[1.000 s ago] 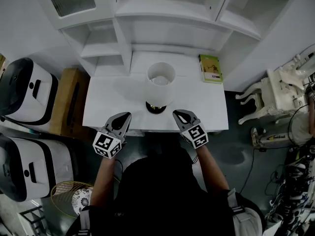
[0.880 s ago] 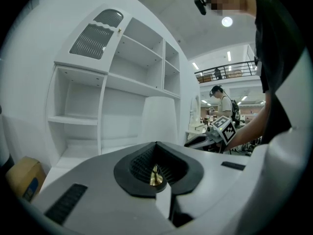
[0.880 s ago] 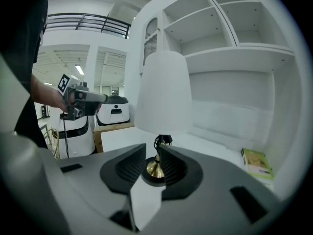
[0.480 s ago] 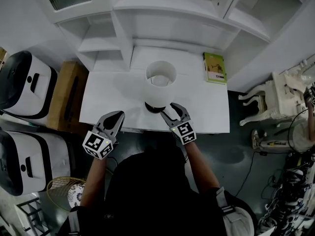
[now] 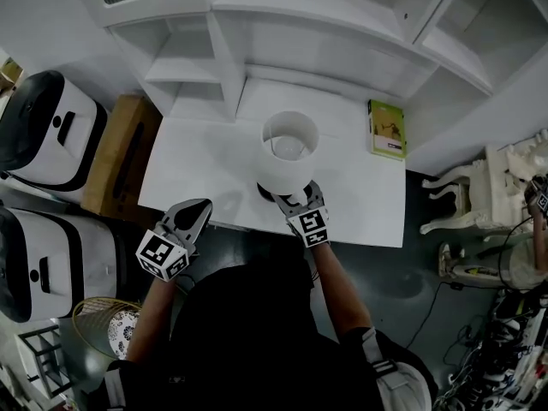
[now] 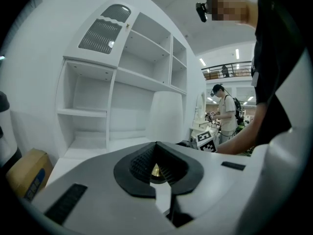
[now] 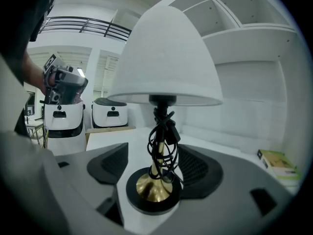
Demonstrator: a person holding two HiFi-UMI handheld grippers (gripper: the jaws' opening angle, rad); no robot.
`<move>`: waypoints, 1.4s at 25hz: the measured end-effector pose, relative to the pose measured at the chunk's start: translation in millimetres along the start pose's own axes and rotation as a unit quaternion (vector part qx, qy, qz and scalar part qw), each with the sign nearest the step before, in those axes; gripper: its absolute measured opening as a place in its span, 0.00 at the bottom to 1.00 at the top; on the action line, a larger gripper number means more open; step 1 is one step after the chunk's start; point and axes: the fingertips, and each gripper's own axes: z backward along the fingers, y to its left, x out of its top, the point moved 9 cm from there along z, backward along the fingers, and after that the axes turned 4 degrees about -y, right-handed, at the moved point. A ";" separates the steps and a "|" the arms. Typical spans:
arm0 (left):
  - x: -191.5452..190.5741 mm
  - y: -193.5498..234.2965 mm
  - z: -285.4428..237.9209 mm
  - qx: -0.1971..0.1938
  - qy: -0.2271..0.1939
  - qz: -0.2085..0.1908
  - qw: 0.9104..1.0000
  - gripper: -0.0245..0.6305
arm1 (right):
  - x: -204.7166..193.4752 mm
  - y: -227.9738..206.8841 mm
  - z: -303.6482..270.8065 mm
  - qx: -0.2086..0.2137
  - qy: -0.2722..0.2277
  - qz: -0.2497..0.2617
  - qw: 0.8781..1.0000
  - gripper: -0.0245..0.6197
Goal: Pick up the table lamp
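The table lamp has a white shade (image 5: 289, 152), a brass stem (image 7: 155, 180) with a black cord (image 7: 164, 141) wound round it, and a round black base (image 7: 152, 202). It stands upright near the front edge of the white table (image 5: 197, 161). My right gripper (image 5: 294, 197) is at the lamp's foot. Its jaws are opening, and they stand on either side of the stem and base without pressing on them (image 7: 155, 163). My left gripper (image 5: 202, 205) hangs shut just off the table's front edge, left of the lamp, with nothing in it (image 6: 156, 146).
A green book (image 5: 387, 129) lies at the table's back right. White shelving (image 5: 282, 32) rises behind the table. Two white machines (image 5: 43, 135) and a cardboard box (image 5: 128, 165) stand to the left, a white ornate chair (image 5: 497, 178) to the right.
My right gripper has moved left and forward to the lamp's base, and its jaws have gone from shut to wide apart. The left gripper has hardly moved.
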 end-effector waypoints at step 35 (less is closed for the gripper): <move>-12.6 12.4 0.6 0.053 0.046 0.035 0.997 0.05 | -6.5 -10.0 -52.7 -0.006 -0.045 -0.006 0.999 0.29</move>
